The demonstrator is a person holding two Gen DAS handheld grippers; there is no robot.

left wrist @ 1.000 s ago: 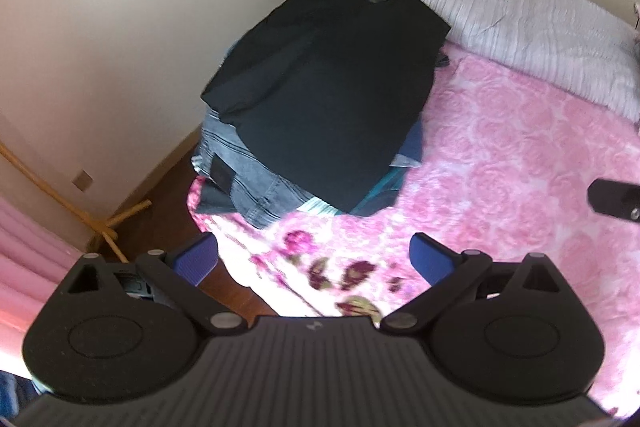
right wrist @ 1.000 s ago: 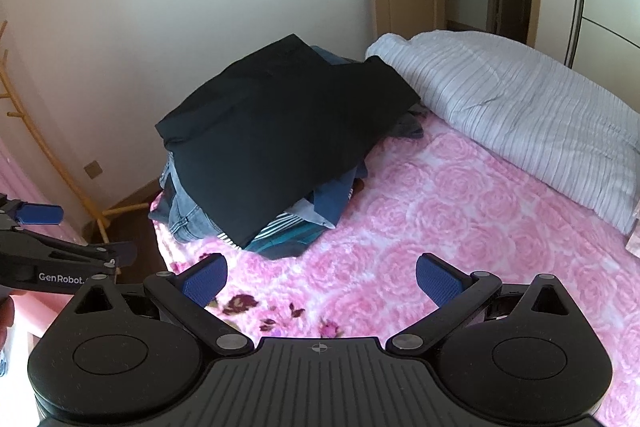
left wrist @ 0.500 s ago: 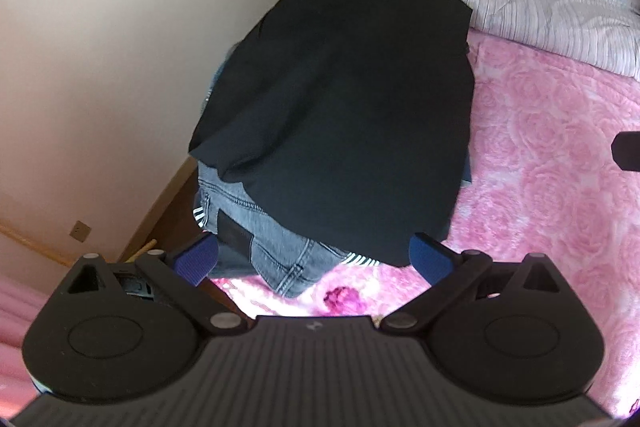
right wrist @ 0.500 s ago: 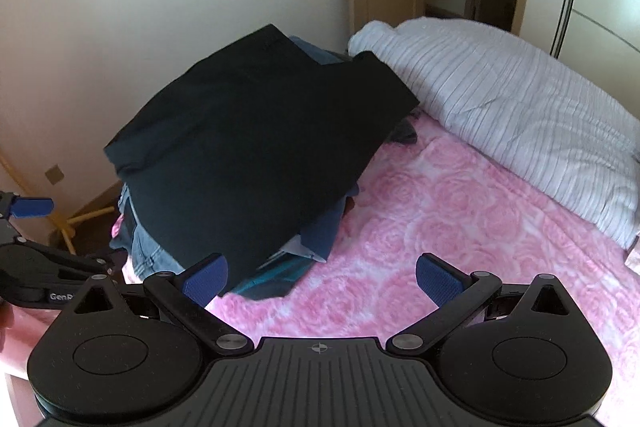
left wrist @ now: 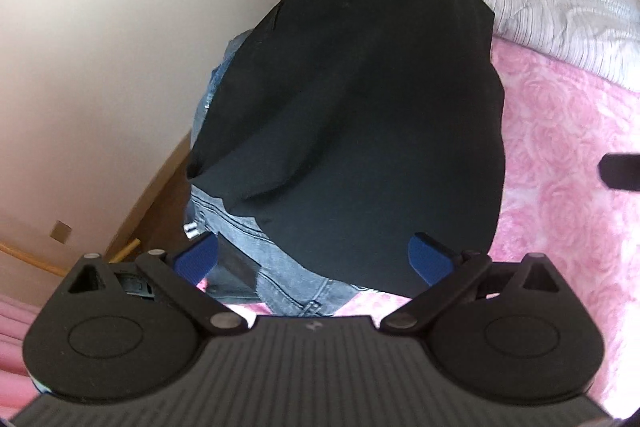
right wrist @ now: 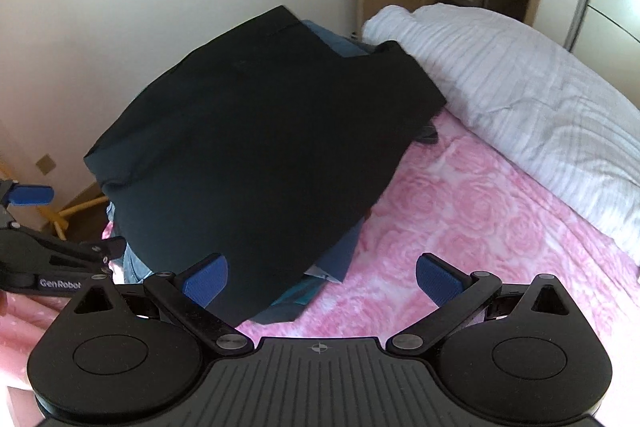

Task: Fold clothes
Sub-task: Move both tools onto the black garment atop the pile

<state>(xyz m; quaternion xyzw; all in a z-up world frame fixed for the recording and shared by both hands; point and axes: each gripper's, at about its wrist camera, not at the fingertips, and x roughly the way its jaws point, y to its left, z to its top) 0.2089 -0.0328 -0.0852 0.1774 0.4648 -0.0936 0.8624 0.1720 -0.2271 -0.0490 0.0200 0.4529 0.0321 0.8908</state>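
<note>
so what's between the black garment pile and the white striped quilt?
Nothing: in the right wrist view the black garment touches the white striped quilt at its far corner.

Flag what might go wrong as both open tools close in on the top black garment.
1. The black garment drapes over jeans; the left tool could pinch both layers.
2. The pile sits at the bed edge by the wall; a pull may drag clothes onto the floor.

Bright daylight fills my two views. The white duvet (right wrist: pixel 520 99) glares almost featureless, while the black garment (left wrist: pixel 360 131) reads as a near-detailless dark mass. Fisheye bending curves the walls, and the corners blur and darken.
</note>
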